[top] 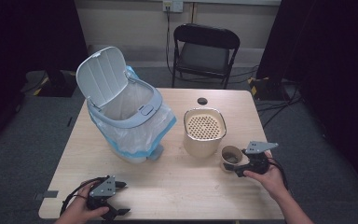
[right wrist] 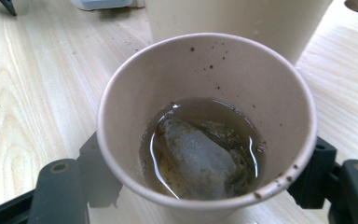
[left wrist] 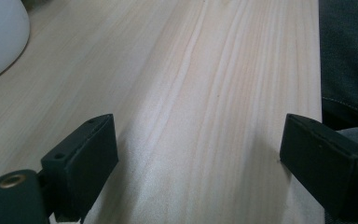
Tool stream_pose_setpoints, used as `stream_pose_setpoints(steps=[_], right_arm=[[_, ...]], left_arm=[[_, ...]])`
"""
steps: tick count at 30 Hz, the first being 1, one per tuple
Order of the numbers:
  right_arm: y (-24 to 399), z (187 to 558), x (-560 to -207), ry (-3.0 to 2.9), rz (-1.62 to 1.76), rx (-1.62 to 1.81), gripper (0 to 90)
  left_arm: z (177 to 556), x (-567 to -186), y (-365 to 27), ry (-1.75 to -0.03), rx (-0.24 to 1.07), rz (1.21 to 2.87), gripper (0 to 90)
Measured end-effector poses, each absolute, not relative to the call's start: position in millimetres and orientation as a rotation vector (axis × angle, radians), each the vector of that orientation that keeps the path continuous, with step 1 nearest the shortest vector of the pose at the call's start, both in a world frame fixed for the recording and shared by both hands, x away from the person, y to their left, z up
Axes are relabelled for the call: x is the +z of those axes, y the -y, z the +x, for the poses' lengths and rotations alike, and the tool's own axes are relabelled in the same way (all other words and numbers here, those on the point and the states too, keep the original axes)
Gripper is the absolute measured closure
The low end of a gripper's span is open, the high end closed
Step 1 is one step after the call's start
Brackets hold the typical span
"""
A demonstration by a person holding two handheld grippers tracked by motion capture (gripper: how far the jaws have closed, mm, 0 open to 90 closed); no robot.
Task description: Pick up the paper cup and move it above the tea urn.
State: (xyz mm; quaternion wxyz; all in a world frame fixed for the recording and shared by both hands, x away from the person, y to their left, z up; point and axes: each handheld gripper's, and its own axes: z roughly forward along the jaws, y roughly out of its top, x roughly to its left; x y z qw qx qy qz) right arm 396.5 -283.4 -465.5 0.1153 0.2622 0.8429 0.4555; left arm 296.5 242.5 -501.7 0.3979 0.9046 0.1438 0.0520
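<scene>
We see a staged recording room, not a home: a pale wooden tabletop [top: 177,186] on grey carpet [top: 23,135], black curtains [top: 326,42] on both sides, a lone black folding chair [top: 205,51] against the bare wall, cables [top: 270,109] trailing across the floor.

cup [right wrist: 205,116] base hidden behind its rim, tea bag [right wrist: 196,163] half submerged

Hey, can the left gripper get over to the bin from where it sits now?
Probably yes. The left gripper rests open at the table's near edge, and bare tabletop lies between it and the bin. The cup and right gripper sit off to the other side, out of the way.
</scene>
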Motion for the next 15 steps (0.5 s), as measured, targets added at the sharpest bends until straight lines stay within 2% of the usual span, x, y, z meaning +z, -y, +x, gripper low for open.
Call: stream_pose_setpoints(steps=[15], right_arm=[[298,416,-443,-2.425,0.824,1.308,27.4]], left_arm=[[297,-502,-243,-0.364,0.132,2.291,10.6]])
